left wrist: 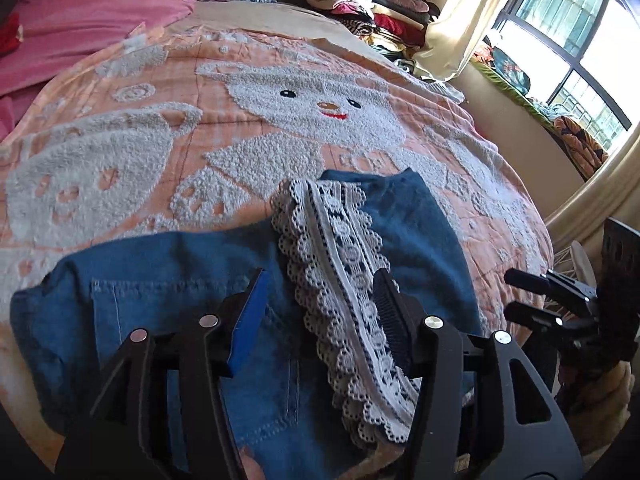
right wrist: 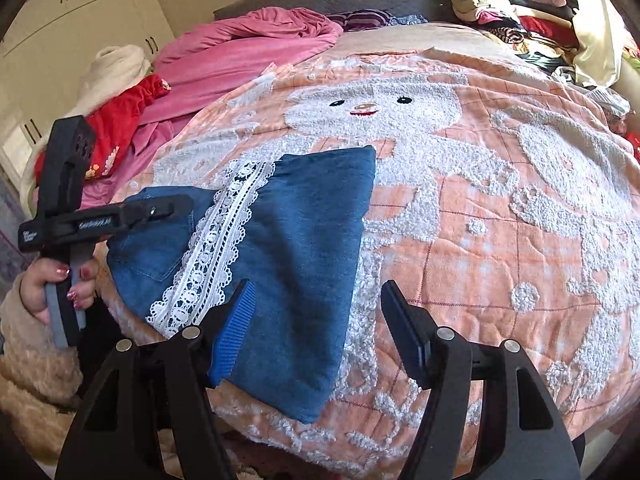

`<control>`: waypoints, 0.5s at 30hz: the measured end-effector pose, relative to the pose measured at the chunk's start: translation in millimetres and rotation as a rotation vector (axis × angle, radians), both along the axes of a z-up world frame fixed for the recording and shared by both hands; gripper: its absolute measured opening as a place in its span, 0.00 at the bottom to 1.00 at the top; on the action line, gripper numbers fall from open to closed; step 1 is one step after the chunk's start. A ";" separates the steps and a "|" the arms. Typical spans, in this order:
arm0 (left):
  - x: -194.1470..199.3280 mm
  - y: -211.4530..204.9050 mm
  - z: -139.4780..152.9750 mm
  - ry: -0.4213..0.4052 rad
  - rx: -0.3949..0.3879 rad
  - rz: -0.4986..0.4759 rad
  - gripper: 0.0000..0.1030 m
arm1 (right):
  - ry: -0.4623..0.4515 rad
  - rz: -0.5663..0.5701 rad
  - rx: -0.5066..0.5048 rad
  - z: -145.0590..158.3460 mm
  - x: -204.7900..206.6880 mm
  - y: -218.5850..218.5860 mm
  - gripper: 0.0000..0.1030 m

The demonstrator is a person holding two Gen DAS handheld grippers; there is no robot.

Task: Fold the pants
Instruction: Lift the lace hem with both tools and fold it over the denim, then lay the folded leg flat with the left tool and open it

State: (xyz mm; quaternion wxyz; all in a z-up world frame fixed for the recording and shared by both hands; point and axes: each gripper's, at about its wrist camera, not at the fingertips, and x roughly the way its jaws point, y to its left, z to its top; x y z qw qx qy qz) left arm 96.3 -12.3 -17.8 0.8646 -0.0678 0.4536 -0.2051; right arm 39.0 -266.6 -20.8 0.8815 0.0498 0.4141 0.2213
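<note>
Folded blue denim pants (left wrist: 172, 280) (right wrist: 304, 232) lie on the near part of the bed, with a white lace trim (left wrist: 340, 256) (right wrist: 220, 244) running across them. My left gripper (left wrist: 320, 288) hovers open over the pants; the lace and a back pocket show between its jaws, and neither pad presses on the cloth. It also appears at the left of the right wrist view, left gripper (right wrist: 172, 208), held by a hand. My right gripper (right wrist: 318, 294) is open above the pants' right edge with nothing held, and shows as right gripper (left wrist: 516, 292) at the far right.
The pants rest on an orange bedspread (left wrist: 168, 80) (right wrist: 500, 232) with a white bear pattern. A pink blanket (right wrist: 240, 52) and a red garment (right wrist: 116, 120) lie at the far left. Stacked clothes (left wrist: 372, 4) stand at the back right near a window (left wrist: 572, 36).
</note>
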 end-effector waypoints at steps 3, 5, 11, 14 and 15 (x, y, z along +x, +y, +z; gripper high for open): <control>-17.4 -1.4 -8.6 0.046 -0.037 0.013 0.47 | 0.003 -0.010 0.007 -0.4 8.9 0.2 0.62; -30.0 -3.8 -14.2 0.072 -0.067 0.006 0.47 | -0.006 -0.018 0.002 3.0 17.1 -0.9 0.62; -52.6 -3.3 -28.1 0.148 -0.126 0.048 0.47 | -0.076 0.115 -0.030 24.7 50.5 27.6 0.64; -62.8 -8.5 -33.2 0.170 -0.131 0.053 0.47 | -0.102 0.237 -0.065 30.2 72.2 61.8 0.64; -64.6 -9.8 -35.3 0.178 -0.129 0.060 0.46 | -0.104 0.268 -0.076 29.9 81.3 73.7 0.64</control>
